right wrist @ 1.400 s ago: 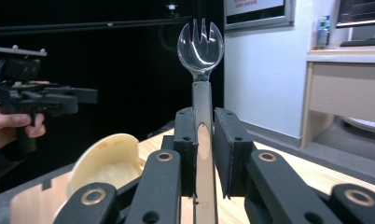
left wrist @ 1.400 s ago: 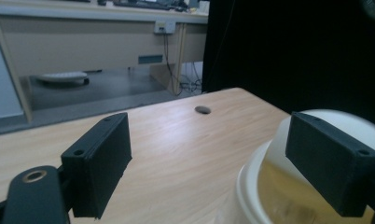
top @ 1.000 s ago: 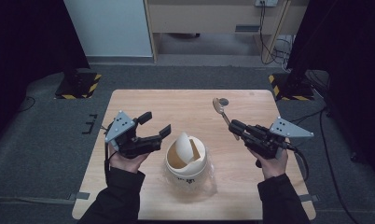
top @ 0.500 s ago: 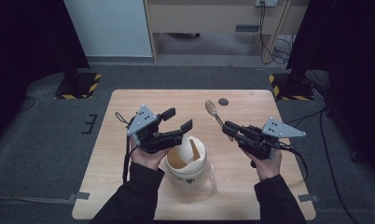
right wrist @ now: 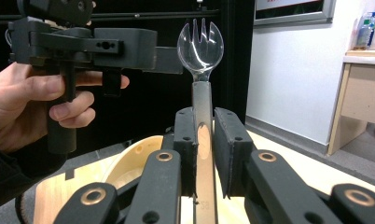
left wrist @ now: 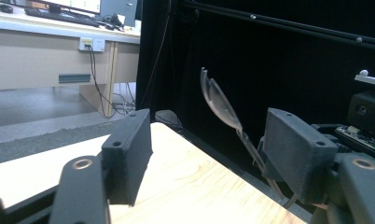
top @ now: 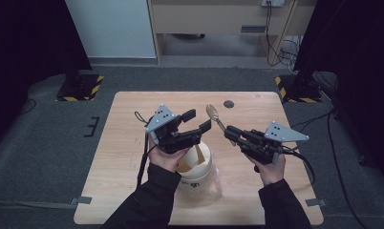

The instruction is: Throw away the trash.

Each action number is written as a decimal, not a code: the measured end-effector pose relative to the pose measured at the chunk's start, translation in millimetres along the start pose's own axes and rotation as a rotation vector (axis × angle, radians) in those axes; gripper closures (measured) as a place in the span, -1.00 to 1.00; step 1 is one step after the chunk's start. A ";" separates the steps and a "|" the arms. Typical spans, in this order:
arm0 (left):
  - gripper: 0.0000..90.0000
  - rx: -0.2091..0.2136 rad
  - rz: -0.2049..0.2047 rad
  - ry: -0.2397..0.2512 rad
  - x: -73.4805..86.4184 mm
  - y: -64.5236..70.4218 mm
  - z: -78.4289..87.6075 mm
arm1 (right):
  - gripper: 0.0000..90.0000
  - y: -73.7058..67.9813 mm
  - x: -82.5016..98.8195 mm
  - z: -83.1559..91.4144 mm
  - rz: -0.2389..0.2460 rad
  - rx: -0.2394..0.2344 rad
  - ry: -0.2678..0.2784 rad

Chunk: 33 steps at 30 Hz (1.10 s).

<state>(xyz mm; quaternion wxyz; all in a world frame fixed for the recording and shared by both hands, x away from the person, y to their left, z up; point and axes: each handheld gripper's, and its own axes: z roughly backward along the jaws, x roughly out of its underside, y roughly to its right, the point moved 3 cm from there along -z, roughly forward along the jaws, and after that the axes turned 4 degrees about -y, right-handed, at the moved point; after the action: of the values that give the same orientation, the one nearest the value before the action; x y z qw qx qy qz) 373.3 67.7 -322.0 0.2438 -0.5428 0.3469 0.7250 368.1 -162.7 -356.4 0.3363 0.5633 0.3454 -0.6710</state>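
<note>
A clear plastic spork (top: 212, 112) points up and away over the table's middle, and my right gripper (top: 229, 130) is shut on its handle. The right gripper view shows the spork (right wrist: 200, 38) upright between the closed pads (right wrist: 185, 135). My left gripper (top: 198, 120) hovers open above a white paper tub (top: 203, 174) with its tan lid flap peeled up. Its jaws stand wide apart, just left of the spork head. In the left gripper view the spork (left wrist: 219, 101) rises between the two spread jaws, apart from both.
The light wooden table (top: 128, 143) stands on grey carpet. A small dark round disc (top: 229, 103) lies near its far edge. The tub's rim (right wrist: 129, 158) sits below my right gripper. A desk and cables are beyond the table.
My left gripper has moved right, from beside the tub to over it, close to the spork. The right gripper has carried the spork left and a little nearer.
</note>
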 end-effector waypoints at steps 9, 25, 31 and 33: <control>-0.04 0.017 0.029 -0.020 0.7 5.3 -9.8 | 0.77 -2.3 2.6 -3.8 -0.004 -0.015 -0.010; 0.85 0.106 0.038 -0.019 -0.6 14.8 -17.4 | 0.79 -6.7 6.9 -9.9 -0.022 -0.053 -0.025; 0.86 0.119 0.007 0.011 -5.3 18.3 -15.1 | 0.66 -3.9 1.9 -3.6 -0.035 -0.050 0.002; 0.86 0.113 -0.030 0.025 -10.1 22.3 -11.8 | 0.64 -1.5 -0.4 0.9 -0.028 -0.032 0.011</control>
<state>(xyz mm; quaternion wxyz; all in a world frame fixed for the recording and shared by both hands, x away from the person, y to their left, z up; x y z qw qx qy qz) 367.3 44.6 -309.0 0.2804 -0.5424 0.3822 0.6936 366.4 -162.7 -355.8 0.3339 0.5567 0.3657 -0.6670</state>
